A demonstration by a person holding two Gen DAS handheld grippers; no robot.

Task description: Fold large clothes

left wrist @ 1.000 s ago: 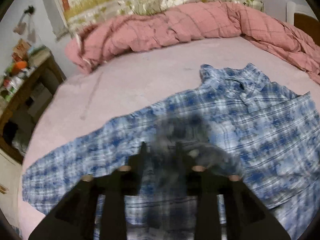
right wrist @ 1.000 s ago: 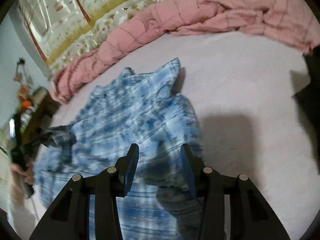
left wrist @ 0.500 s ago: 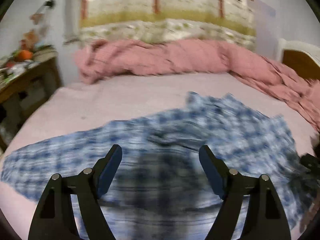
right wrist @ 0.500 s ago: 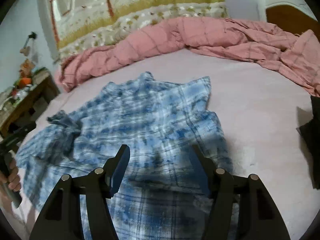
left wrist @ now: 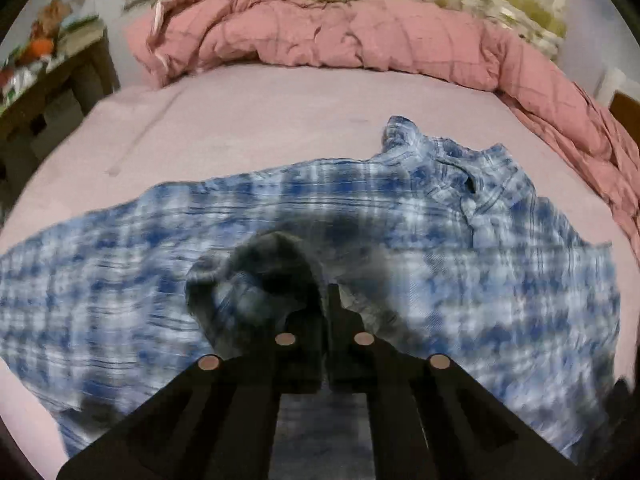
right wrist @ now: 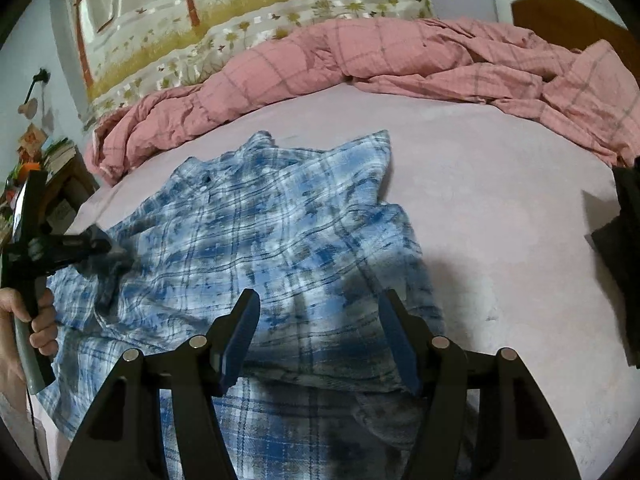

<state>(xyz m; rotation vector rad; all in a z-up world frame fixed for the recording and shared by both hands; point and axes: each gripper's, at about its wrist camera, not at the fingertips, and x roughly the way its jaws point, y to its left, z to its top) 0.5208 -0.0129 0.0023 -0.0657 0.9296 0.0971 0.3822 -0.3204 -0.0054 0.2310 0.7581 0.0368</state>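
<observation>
**Item: shirt on bed, mid-fold, sleeve end in left claw**

Blue-and-white plaid cotton shirt [right wrist: 256,232]: lies spread on the pale pink bed sheet [right wrist: 500,200], collar toward the heaped pink checked quilt [right wrist: 360,64] at the head of the bed, hem toward the holder. Long axis runs away from the right claw toward the quilt; in the left wrist view the garment stretches crosswise, collar up and to the right. Right-hand side appears already turned in over the body, judging by the doubled edge beside the sheet.

Left claw [left wrist: 326,292]: fingers pressed together, pinching a bunched dark fold of the shirt, likely the sleeve end, raised just off the cloth below. This claw is the nearer to the work; the coming move probably turns on carrying that fold across the long axis toward the shirt's middle. Seen from the right wrist view, its handle is gripped in the person's left hand [right wrist: 28,312], held low at the shirt's left edge, pointing inward.

Right claw [right wrist: 318,332]: fingers spread wide, holding nothing, poised over the lower right part of the shirt.

Surroundings: floral printed headboard panel [right wrist: 248,12]; cluttered wooden side table [left wrist: 48,76]
</observation>
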